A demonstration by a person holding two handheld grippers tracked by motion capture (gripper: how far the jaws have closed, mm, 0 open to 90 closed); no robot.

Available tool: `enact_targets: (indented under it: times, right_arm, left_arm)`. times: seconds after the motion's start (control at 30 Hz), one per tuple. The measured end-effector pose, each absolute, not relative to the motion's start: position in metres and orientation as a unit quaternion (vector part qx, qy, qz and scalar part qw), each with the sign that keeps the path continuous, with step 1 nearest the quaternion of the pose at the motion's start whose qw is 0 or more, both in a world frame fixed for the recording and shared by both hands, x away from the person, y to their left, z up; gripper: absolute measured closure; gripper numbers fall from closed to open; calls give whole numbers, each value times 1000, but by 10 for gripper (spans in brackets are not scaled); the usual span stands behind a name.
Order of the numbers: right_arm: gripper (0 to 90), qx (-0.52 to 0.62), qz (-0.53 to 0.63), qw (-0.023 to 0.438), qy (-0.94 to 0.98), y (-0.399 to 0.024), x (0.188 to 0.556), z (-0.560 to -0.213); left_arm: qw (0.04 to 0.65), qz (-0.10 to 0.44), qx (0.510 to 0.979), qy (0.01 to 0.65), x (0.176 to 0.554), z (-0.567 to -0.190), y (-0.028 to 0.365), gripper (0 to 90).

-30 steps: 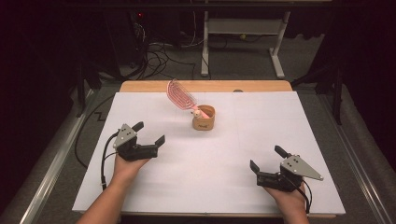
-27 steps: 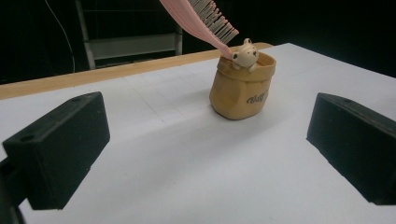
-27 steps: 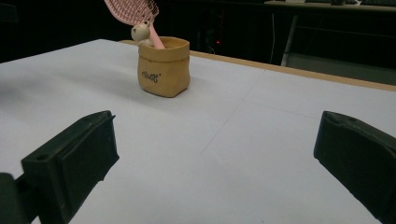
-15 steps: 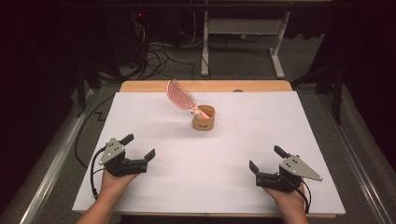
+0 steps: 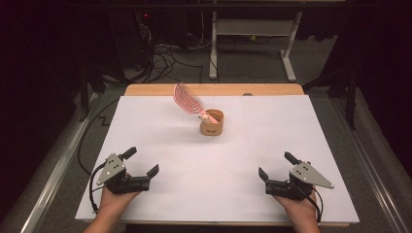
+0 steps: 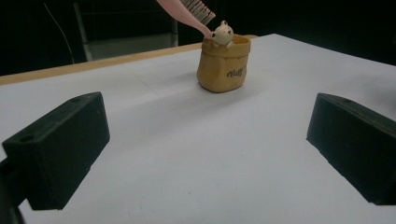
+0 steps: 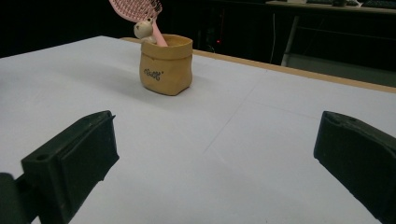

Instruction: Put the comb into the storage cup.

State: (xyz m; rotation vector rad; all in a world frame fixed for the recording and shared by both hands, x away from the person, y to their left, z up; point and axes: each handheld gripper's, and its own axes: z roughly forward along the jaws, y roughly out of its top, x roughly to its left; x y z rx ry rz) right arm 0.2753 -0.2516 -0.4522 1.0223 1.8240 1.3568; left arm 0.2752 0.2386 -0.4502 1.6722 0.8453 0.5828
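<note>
While both grippers, left gripper (image 5: 142,162) and right gripper (image 5: 276,165), sit wide open and empty, the pink brush (image 5: 188,99) leans in the tan pot (image 5: 212,124).

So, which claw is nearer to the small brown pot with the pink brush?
Left, slightly. The left claw sits near-left of the pot; the right claw sits near-right. Both open, neither touching it.

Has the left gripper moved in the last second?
Yes. The left gripper has pulled back toward the person's edge of the table, farther from the tan pot, which has stayed put. Its fingers stand open.
</note>
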Motion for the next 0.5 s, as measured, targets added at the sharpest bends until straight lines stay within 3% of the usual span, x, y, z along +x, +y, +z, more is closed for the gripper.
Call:
enact_targets:
  times: [0.5]
  right_arm:
    - [1, 394, 515, 321, 690, -252, 274, -453]
  left_arm:
    - [552, 253, 715, 347, 273, -451, 240, 0]
